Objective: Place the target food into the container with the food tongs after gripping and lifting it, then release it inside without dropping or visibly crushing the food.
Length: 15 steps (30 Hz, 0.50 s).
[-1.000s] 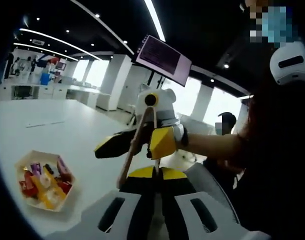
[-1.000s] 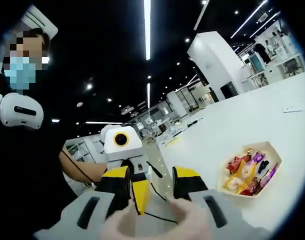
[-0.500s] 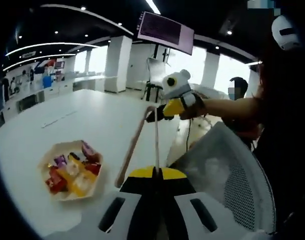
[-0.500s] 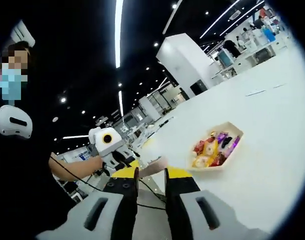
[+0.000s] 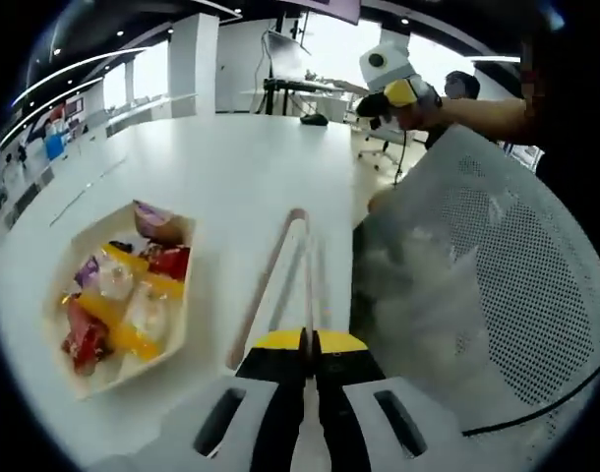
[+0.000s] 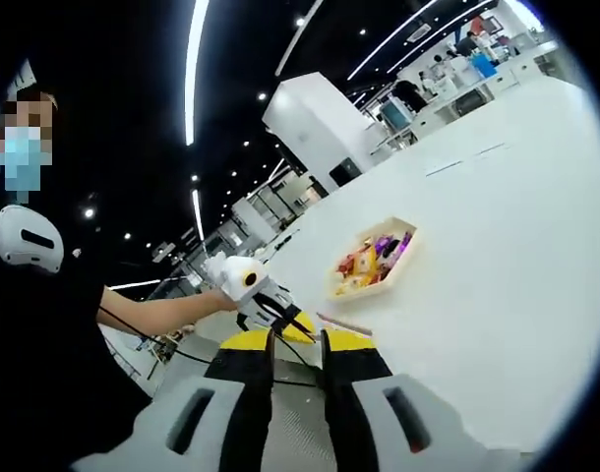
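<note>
Left gripper (image 5: 303, 339), jaws pinched on the tongs (image 5: 280, 275), nears the snack tray (image 5: 177, 324); right gripper (image 6: 296, 339) nearly closed, empty; over-squeezing could crush a wrapped snack.

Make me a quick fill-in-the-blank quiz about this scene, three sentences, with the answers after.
1. The left gripper is shut on the handle end of the ____, whose arms reach out over the white table.
2. The wrapped snacks lie in a ____-coloured tray on the table.
3. In the left gripper view, the tray lies to the ____ of the tongs.

Missing words: tongs; white; left
</note>
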Available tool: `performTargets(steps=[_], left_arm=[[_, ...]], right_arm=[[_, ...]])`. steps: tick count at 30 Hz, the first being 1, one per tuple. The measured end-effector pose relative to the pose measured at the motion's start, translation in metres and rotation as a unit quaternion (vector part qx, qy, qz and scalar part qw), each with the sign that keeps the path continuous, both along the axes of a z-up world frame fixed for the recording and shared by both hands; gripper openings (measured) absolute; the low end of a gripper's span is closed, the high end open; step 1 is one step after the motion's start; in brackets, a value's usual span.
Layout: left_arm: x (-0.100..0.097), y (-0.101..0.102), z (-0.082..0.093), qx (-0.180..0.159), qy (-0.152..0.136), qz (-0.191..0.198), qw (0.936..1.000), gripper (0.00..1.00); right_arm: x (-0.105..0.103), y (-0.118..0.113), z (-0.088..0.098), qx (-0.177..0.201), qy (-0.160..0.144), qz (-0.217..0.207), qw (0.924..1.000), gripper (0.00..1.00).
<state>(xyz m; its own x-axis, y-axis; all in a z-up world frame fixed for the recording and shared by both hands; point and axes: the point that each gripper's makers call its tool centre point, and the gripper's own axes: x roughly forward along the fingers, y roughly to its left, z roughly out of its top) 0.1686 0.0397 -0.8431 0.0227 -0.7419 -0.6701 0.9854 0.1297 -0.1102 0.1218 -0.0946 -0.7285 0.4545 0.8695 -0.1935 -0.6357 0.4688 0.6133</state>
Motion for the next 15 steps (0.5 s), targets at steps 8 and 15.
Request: performTargets(steps=[8, 15], left_arm=[[0.002, 0.005, -0.007, -0.014, -0.008, -0.005, 0.9999, 0.00], [-0.006, 0.022, 0.018, -0.035, 0.011, 0.068, 0.9970, 0.48]], right_arm=[[0.010, -0.004, -0.016, -0.045, 0.002, -0.020, 0.9988, 0.21], [0.015, -0.005, -0.030, -0.148, -0.022, 0.005, 0.9887, 0.54]])
